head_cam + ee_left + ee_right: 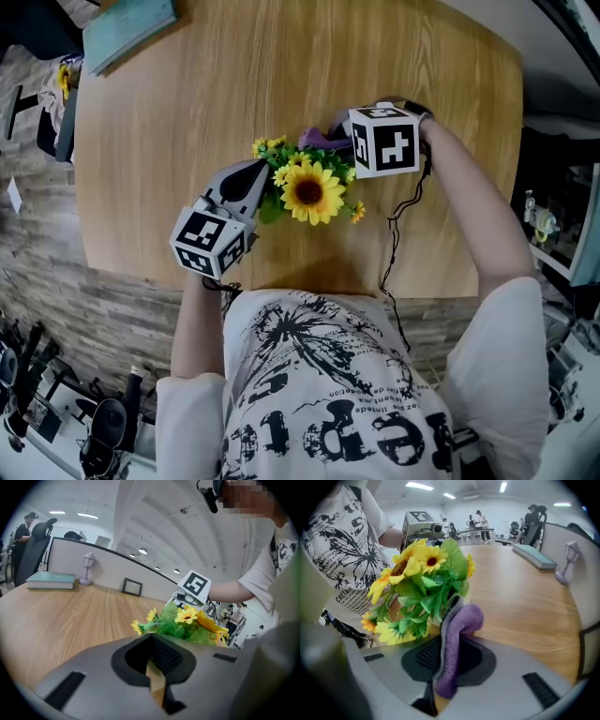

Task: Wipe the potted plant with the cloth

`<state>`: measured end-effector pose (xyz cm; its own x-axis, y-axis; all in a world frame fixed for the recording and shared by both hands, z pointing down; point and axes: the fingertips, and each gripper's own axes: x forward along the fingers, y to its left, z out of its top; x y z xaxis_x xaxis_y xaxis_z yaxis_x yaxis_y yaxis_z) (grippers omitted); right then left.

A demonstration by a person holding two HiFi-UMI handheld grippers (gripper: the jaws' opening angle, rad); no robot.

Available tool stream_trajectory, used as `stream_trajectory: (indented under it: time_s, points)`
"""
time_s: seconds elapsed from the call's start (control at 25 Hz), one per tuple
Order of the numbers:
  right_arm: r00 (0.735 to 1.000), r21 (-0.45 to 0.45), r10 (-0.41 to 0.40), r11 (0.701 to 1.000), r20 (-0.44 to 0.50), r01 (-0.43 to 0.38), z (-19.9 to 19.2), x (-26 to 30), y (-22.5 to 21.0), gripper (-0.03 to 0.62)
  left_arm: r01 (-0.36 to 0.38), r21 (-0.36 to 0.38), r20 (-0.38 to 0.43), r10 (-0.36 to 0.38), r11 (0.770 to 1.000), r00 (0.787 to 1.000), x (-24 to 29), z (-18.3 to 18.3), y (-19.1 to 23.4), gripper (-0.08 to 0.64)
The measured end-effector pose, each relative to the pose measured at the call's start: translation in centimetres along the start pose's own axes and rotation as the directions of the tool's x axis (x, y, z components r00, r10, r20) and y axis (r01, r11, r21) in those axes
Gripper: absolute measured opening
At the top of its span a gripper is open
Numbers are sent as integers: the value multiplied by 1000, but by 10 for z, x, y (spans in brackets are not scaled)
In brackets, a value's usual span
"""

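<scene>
An artificial potted plant (309, 187) with yellow sunflowers and green leaves stands in the middle of the wooden table (187, 122). My left gripper (154, 644) is at the plant's left side. Its jaws are shut on a thin tan edge (156, 679) that looks like the pot's rim. My right gripper (447, 644) comes in from the plant's far right, its marker cube (384, 141) above the flowers. It is shut on a purple cloth (466, 618), whose folded end rests against the green leaves (426, 597). The pot is mostly hidden under the foliage.
A teal book (127, 28) lies at the table's far left corner. A small lamp (86, 569) and a picture frame (132, 587) stand along the partition. A black cable (398, 225) trails over the near edge from the right gripper.
</scene>
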<state>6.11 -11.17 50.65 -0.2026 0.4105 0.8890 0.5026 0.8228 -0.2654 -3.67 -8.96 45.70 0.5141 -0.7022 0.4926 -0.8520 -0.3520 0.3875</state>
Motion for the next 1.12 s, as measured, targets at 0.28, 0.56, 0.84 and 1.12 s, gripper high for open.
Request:
stream_trajectory:
  time_s: [0.28, 0.56, 0.84, 1.12]
  points:
    - [999, 142, -32, 989, -5, 32, -18, -1, 12, 69, -33, 36, 10, 32, 999, 999, 0, -2, 0, 3]
    - [931, 261, -361, 894, -59, 363, -36, -34, -25, 71, -39, -33, 56, 41, 999, 998, -2, 1, 0, 3]
    - [748, 451, -664, 671, 10, 589, -14, -103, -46, 72, -86, 79, 153, 73, 993, 985, -29, 34, -12, 3]
    - [587, 609, -799, 531, 129, 589, 46, -148, -33, 72, -75, 196, 198, 36, 978, 980, -60, 57, -27, 3]
